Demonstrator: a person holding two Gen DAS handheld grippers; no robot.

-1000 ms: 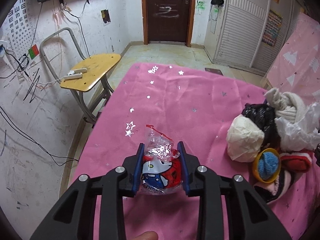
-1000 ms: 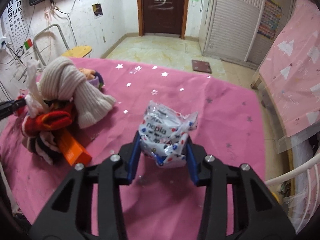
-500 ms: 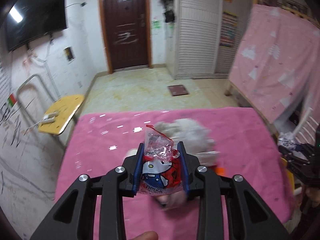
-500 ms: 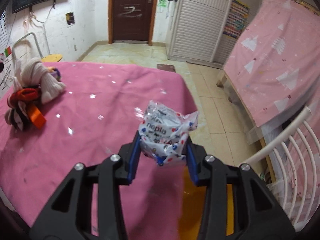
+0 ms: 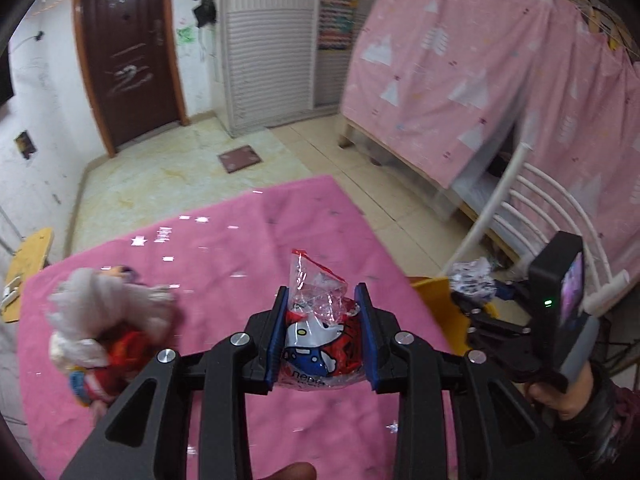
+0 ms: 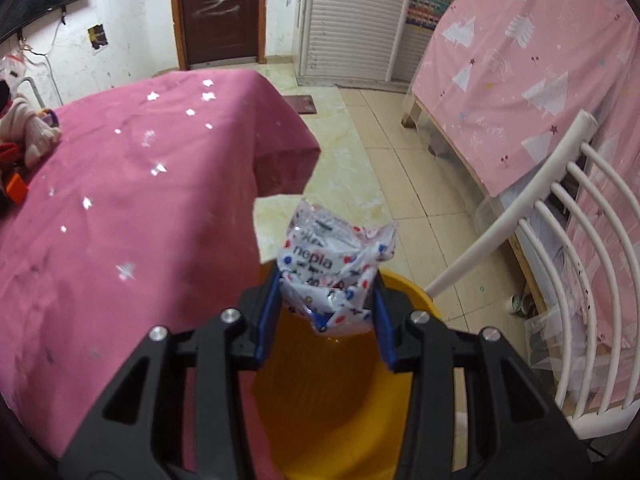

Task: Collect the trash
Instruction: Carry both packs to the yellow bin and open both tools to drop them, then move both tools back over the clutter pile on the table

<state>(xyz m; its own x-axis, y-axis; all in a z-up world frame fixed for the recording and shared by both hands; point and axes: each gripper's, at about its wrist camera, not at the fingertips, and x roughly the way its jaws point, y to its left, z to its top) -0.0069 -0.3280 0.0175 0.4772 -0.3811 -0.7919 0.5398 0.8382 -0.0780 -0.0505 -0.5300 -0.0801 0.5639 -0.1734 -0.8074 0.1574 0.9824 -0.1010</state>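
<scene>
My left gripper (image 5: 321,312) is shut on a crumpled red Hello Kitty wrapper (image 5: 320,340), held above the pink table (image 5: 224,248). My right gripper (image 6: 326,304) is shut on a crumpled white nepia wrapper with coloured dots (image 6: 332,256), held over the open yellow bin (image 6: 320,400) beside the table's right edge. In the left wrist view the right gripper (image 5: 472,300) shows at the right, over the yellow bin (image 5: 436,300), with the white wrapper (image 5: 472,276) in it.
A heap of clothes and soft things (image 5: 104,328) lies on the table's left part, also far left in the right wrist view (image 6: 28,128). A white railed chair (image 6: 560,248) stands right of the bin. A pink-curtained bed (image 6: 520,80) is behind it.
Both grippers have swung right with their wrappers. The right one left the table and now hangs over the yellow bin. The left one now faces the table's right edge.
</scene>
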